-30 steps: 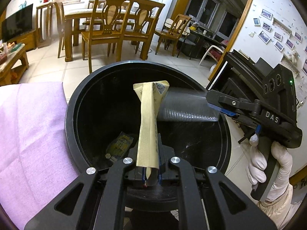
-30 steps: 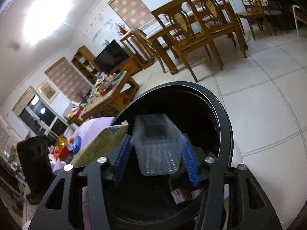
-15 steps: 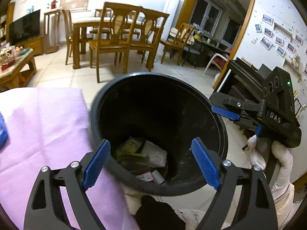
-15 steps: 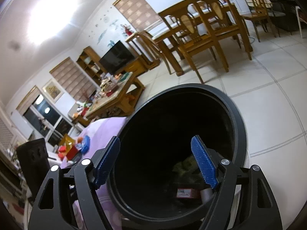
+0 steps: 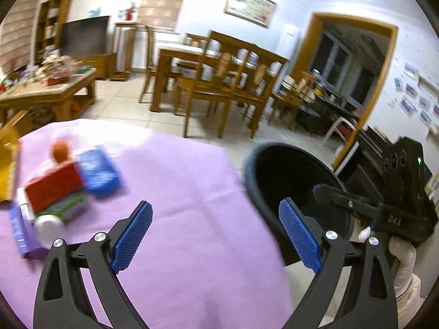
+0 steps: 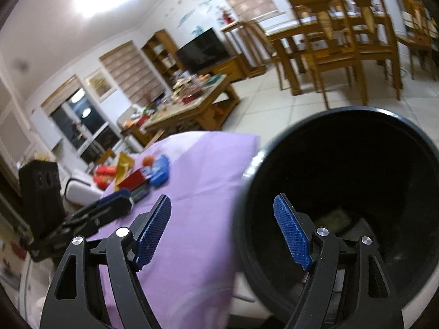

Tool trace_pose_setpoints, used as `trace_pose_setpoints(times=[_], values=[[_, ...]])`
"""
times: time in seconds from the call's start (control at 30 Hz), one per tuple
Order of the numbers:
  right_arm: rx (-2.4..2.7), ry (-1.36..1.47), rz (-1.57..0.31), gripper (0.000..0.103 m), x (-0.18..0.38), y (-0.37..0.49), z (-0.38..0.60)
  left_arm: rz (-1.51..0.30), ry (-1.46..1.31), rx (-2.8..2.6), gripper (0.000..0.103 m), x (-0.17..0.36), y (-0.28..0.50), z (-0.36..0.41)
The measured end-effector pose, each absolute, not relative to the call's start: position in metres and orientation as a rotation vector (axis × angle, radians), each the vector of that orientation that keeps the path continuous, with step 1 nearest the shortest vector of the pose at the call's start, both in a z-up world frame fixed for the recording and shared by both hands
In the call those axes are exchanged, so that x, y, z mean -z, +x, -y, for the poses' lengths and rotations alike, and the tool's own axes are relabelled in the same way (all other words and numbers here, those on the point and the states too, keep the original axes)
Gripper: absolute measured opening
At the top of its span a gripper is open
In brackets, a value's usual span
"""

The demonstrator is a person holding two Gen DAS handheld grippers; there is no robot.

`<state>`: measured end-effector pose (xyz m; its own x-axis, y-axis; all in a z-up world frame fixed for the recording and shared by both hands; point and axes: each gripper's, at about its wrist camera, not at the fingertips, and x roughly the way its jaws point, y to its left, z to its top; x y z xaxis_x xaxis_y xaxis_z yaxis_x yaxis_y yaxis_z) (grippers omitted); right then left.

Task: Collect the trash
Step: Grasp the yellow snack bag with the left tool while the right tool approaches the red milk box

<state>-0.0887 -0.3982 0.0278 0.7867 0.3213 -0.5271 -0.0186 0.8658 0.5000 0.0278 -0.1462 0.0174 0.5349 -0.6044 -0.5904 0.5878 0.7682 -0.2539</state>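
The black trash bin (image 5: 290, 175) stands beside the purple-covered table (image 5: 178, 192). My left gripper (image 5: 215, 205) hangs over the cloth just left of the bin, its jaws opening with nothing between them. My right gripper (image 6: 221, 198) is open and empty over the bin's (image 6: 356, 164) left rim; a yellowish wrapper (image 6: 334, 216) shows dimly inside. A blurred pile lies at the table's far left: a red box (image 5: 52, 185), a blue packet (image 5: 98, 172), an orange ball (image 5: 60, 149), a white cup (image 5: 49, 227) and a purple box (image 5: 19, 227).
A yellow bag (image 6: 124, 164) stands behind the pile. A white-gloved hand (image 5: 403, 249) holds the right gripper's black body next to the bin. Across the tiled floor are a wooden dining table with chairs (image 5: 219, 82) and a cluttered coffee table (image 5: 49, 87).
Both grippers opened over the bin; the yellow wrapper and the clear plastic tray fell in. Both then swung left, away from the bin and over the purple cloth.
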Motion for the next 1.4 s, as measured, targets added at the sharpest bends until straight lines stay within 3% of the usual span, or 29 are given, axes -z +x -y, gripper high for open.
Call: trace_pose_setpoints(times=[0.57, 0.73, 1.23, 1.27, 1.33, 1.37, 1.4], values=[[-0.394, 0.283, -0.719, 0.088, -0.054, 0.024, 0.219, -0.64, -0.019, 0.32, 0.097, -0.029, 0.105, -0.022], [-0.418, 0.206, -0.737, 0.097, -0.056, 0.061, 0.175, -0.722, 0.042, 0.213, 0.097, -0.013, 0.156, -0.039], [-0.351, -0.134, -0.806, 0.097, -0.013, 0.15, 0.105, -0.825, 0.113, 0.146, 0.097, 0.022, 0.215, -0.047], [-0.352, -0.129, -0.81, 0.097, -0.008, 0.15, 0.106, -0.827, 0.11, 0.15, 0.097, 0.023, 0.215, -0.048], [-0.364, -0.095, -0.816, 0.097, -0.003, 0.156, 0.109, -0.835, 0.1, 0.157, 0.083, 0.025, 0.215, -0.047], [-0.367, -0.082, -0.82, 0.097, -0.002, 0.158, 0.11, -0.852, 0.09, 0.164, 0.068, 0.027, 0.217, -0.047], [-0.372, -0.073, -0.825, 0.097, -0.001, 0.159, 0.112, -0.87, 0.076, 0.175, 0.06, 0.029, 0.218, -0.048]])
